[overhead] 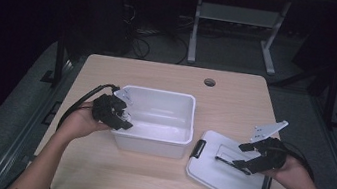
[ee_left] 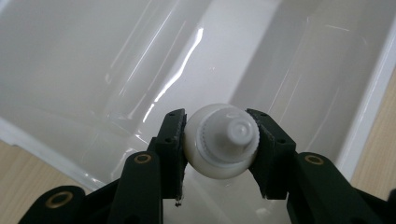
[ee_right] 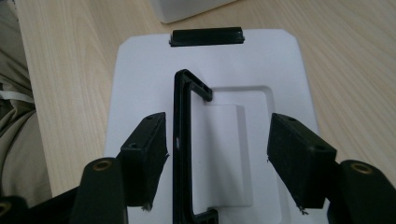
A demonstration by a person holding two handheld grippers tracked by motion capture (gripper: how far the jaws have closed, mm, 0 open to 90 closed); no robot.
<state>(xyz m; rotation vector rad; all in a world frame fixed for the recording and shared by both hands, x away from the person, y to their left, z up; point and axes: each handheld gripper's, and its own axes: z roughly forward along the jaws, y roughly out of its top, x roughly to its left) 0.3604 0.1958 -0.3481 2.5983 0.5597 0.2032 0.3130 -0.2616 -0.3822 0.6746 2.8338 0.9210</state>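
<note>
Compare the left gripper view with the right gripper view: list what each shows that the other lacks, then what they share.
Left gripper view alone: the left gripper shut on a white capped bottle, seen cap-end on, held over the inside of the white bin.

Right gripper view alone: the right gripper, jaws apart, over the white lid, with the lid's raised black handle between the jaws and a black latch at the lid's far edge.

Both: the light wooden table and a pair of black jaws.

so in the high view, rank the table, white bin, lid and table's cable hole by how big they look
1. table
2. white bin and lid: similar, too close to rank
3. cable hole, by far the smallest
</note>
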